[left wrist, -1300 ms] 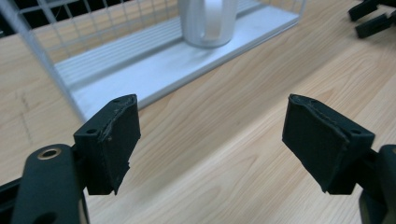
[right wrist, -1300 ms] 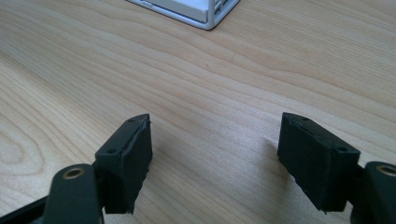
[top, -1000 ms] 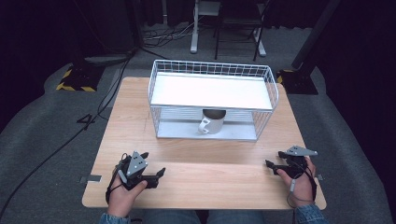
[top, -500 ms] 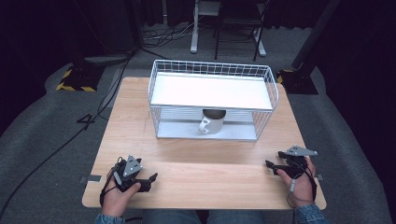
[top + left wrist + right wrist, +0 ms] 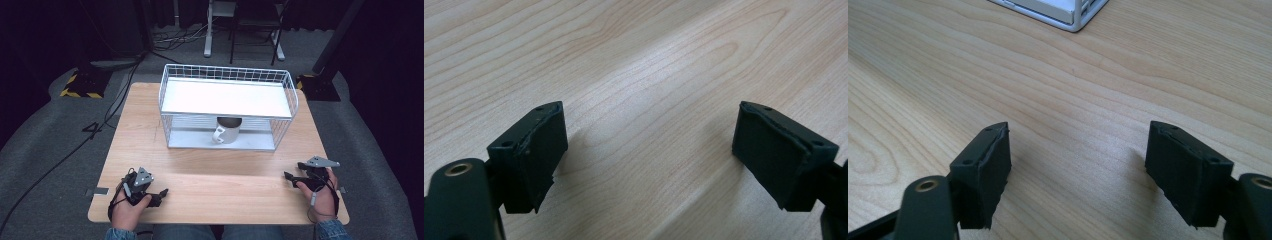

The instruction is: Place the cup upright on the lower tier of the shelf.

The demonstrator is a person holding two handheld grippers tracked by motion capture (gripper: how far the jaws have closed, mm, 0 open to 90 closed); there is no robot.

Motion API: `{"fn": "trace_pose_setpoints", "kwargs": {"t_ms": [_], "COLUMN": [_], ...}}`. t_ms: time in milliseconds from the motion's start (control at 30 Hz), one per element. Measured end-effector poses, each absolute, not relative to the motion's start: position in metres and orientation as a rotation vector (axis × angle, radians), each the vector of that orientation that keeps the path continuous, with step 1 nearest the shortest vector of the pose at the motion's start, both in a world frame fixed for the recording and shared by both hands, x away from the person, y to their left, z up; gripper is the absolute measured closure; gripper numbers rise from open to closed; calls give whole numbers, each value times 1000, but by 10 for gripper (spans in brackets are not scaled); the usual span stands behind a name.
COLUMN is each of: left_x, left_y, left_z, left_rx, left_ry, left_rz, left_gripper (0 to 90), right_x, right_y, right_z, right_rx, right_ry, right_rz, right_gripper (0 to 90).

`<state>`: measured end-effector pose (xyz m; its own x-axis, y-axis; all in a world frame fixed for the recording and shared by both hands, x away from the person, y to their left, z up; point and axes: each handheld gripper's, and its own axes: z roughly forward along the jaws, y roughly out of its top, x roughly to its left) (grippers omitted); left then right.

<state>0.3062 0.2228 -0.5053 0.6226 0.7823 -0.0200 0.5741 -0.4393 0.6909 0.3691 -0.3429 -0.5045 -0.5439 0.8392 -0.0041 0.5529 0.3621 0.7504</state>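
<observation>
Reaching for the white mug with a dark interior [image 5: 227, 131] is the move to plan, and it turns on one relation: the mug stands on the lower tier of the white wire two-tier rack [image 5: 227, 82], under the white upper shelf, near the middle of the table's far half. In the high view it lies at about one o'clock from your left gripper [image 5: 160, 194] and at about eleven o'clock from your right gripper [image 5: 288, 176]. Both are well apart from it, resting near the front edge of the light wooden table [image 5: 220, 175].

Your right gripper looks slightly nearer to the mug and already points roughly toward the rack; a corner of the rack's base shows at twelve o'clock in the right gripper view. However, the mug's handle sticks out at about eight o'clock, toward your left side, so your left gripper meets the handle more squarely.

Both pairs of jaws stand wide apart with nothing between them, just bare wood beneath. The mug is upright, so its long axis is vertical. You can enter only through the rack's open front, low and level.
</observation>
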Motion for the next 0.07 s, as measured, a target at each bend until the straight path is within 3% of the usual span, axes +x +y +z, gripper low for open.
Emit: {"fn": "trace_pose_setpoints", "kwargs": {"t_ms": [67], "left_x": [307], "left_y": [223], "left_z": [-505], "left_rx": [2176], "left_ry": [1053], "left_rz": [404], "left_gripper": [149], "right_x": [369], "right_y": [-343], "right_z": [-504], "right_rx": [1215], "right_ry": [2241], "right_rz": [1010], "right_gripper": [266]}}
